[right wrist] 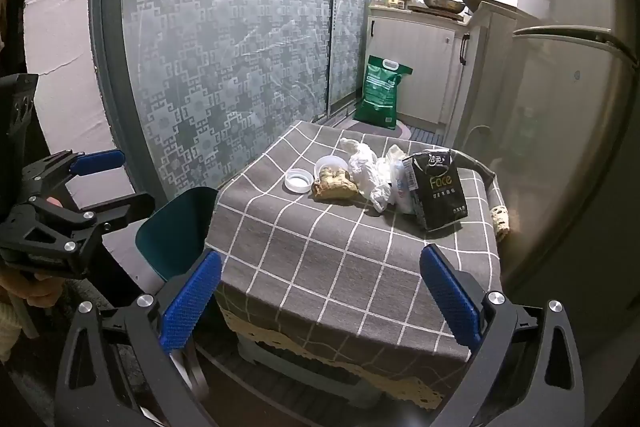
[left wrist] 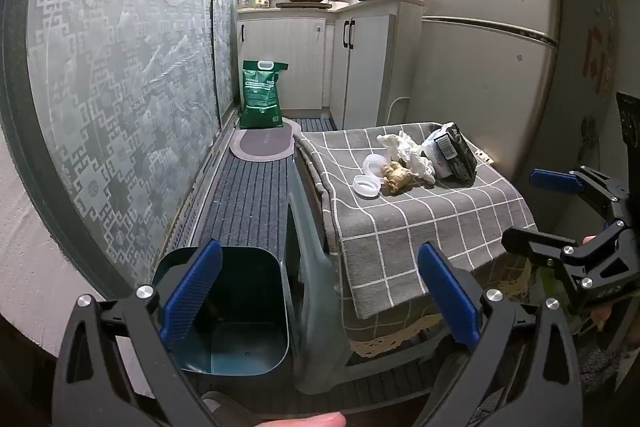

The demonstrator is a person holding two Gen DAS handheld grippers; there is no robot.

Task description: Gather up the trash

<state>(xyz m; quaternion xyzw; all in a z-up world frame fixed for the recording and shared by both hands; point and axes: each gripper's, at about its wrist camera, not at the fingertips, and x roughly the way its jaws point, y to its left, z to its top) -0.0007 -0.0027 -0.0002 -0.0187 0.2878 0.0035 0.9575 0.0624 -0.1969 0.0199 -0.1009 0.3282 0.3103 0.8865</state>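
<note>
Trash lies on a small table with a grey checked cloth (right wrist: 340, 259): two white plastic lids (right wrist: 299, 181), a brown lump (right wrist: 334, 185), crumpled white tissue (right wrist: 368, 167) and a black tissue pack (right wrist: 438, 187). The pile also shows in the left wrist view: lids (left wrist: 366, 185), lump (left wrist: 396, 177), tissue (left wrist: 408, 153), pack (left wrist: 454, 153). A dark green bin (left wrist: 236, 311) stands open and empty on the floor left of the table. My left gripper (left wrist: 320, 299) is open, above the bin and the table's corner. My right gripper (right wrist: 320, 301) is open over the table's near edge.
A frosted patterned sliding door (left wrist: 120, 99) runs along the left. A fridge (left wrist: 488, 27) stands right of the table. A green rice bag (left wrist: 262, 95) sits on the floor by the white cabinets (left wrist: 296, 59). A striped floor mat (left wrist: 248, 203) runs toward the kitchen.
</note>
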